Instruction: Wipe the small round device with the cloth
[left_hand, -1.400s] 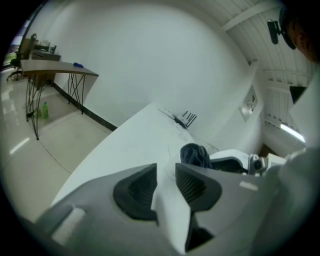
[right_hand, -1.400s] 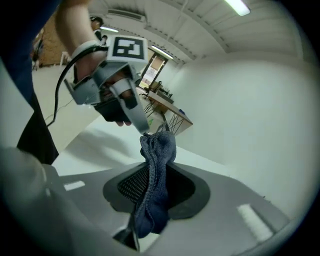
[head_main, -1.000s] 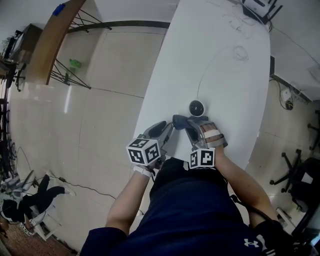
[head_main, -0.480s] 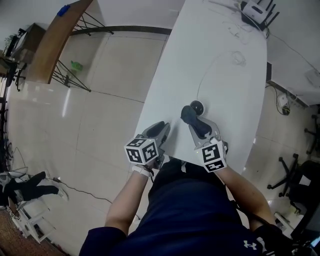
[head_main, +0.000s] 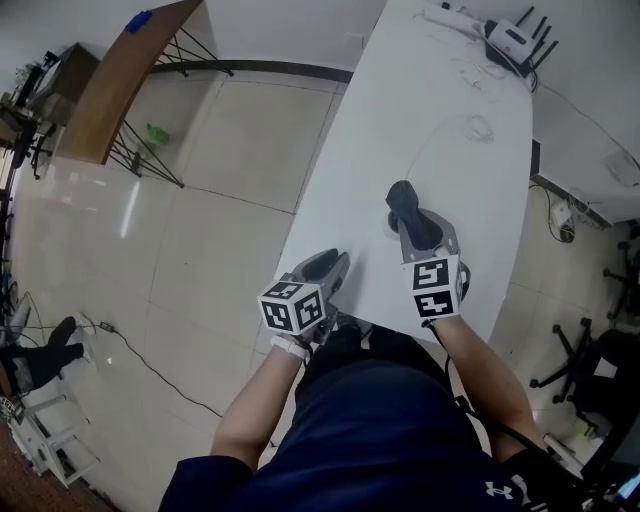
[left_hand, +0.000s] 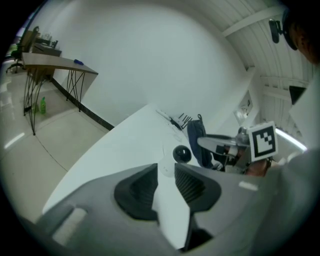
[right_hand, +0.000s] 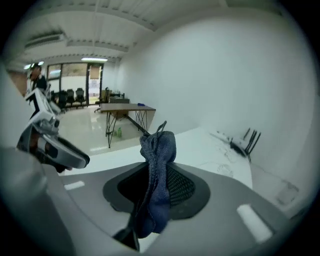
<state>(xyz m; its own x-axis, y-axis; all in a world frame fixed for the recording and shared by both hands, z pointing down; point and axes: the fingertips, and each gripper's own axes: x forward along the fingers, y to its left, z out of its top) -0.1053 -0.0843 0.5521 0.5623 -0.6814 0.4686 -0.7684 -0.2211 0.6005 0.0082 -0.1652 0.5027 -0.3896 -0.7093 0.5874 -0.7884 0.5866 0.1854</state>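
Observation:
The small round device (left_hand: 182, 154), black-faced on a white base, sits on the white table (head_main: 440, 100) just ahead of my left gripper (left_hand: 167, 172). In the head view the cloth and right gripper cover most of it. My right gripper (head_main: 412, 228) is shut on a dark blue cloth (head_main: 403, 200), bunched between the jaws (right_hand: 157, 175) and held right over the device. The left gripper (head_main: 328, 268) rests near the table's front edge, left of the device, jaws a little apart with nothing between them.
A thin white cable (head_main: 430, 140) runs from the device toward the far end, where a router (head_main: 515, 40) and a power strip (head_main: 445, 17) lie. The table's left edge drops to tiled floor. A wooden desk (head_main: 120, 70) stands far left, an office chair (head_main: 590, 380) at right.
My right gripper has carried the cloth forward and up, from beside the device to over it. The left gripper has stayed near the front edge.

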